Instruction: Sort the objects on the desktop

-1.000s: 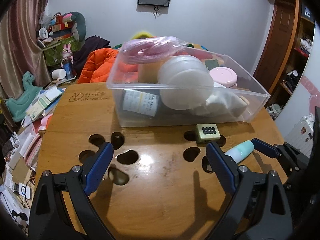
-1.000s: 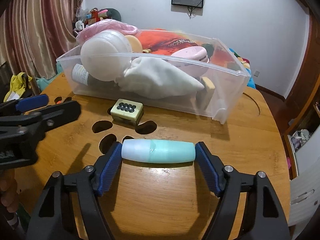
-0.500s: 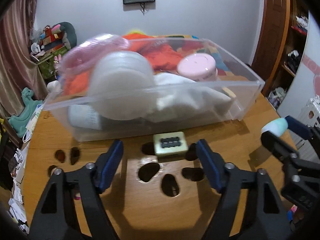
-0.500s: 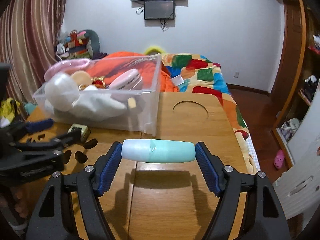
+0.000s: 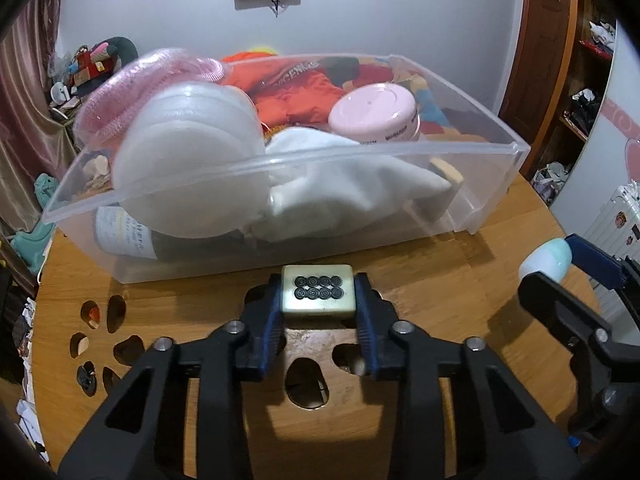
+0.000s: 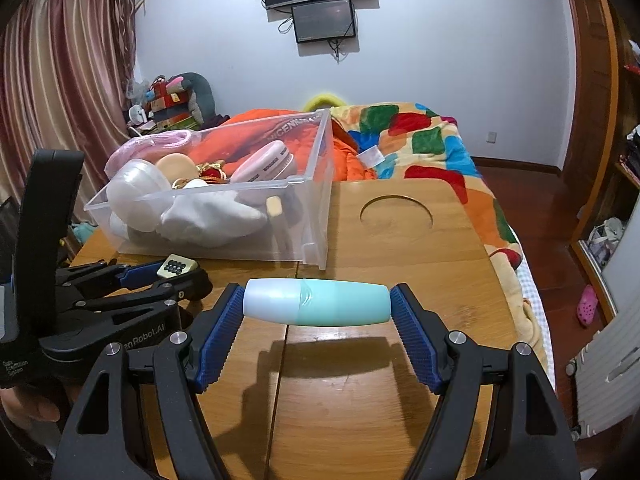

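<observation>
**Both Grippers Loaded: Transfer to Bin Pending**

The wooden table [image 5: 420, 280] fills the lower half of both views. The clear plastic bin [image 5: 280, 216] occupies the centre of the left wrist frame and the centre left of the right wrist frame. It already contains a pink jar [image 5: 374, 114], a white cloth [image 5: 360, 184] and a round white container [image 5: 188, 160].

The right gripper [image 6: 316, 304], in the lower centre of its frame, is clamped end-to-end on the teal bottle [image 6: 316, 304], which is held above the tabletop.

The left gripper [image 5: 318, 300] has its fingers closed on both sides of the mahjong tile [image 5: 318, 294], just in front of the bin's near wall.

Step in hand: pick-up. The next move likely requires lifting each item above the bin rim and releasing it over a free area inside.
</observation>
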A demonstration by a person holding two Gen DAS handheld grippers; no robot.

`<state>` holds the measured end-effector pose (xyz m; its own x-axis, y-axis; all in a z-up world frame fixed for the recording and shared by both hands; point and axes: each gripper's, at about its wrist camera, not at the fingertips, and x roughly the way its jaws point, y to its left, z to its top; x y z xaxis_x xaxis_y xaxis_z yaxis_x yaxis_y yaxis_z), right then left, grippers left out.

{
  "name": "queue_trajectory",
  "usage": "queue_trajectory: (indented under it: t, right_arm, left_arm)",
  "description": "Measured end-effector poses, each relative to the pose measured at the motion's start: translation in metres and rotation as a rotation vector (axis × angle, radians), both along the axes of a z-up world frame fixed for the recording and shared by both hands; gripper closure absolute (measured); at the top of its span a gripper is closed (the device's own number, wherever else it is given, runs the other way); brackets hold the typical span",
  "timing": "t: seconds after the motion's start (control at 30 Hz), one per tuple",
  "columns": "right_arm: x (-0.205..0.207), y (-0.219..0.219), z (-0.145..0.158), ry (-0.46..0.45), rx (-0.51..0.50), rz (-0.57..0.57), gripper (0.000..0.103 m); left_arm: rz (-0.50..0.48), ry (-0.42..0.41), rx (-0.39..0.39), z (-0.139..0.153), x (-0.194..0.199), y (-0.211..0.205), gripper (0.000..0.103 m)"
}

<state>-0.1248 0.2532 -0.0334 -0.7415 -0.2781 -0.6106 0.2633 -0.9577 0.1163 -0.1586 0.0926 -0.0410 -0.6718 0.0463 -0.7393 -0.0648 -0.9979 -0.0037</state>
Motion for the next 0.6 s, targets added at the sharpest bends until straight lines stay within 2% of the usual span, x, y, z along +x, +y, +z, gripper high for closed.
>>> queue_trajectory:
  t: [0.23, 0.47, 0.6]
  right_arm:
    - [-0.001, -0.005, 0.0, -0.008, 0.006, 0.004, 0.031]
    - [0.001, -0.017, 0.007, 0.004, 0.021, 0.021, 0.031]
    - [0.001, -0.025, 0.014, 0.024, 0.038, 0.03, 0.031]
  left_arm:
    - [-0.015, 0.036, 0.01, 0.006, 0.015, -0.001, 0.07]
    - [-0.027, 0.126, 0.007, 0.034, 0.029, -0.011, 0.07]
    - [-0.018, 0.157, 0.035, 0.048, 0.027, -0.026, 0.07]
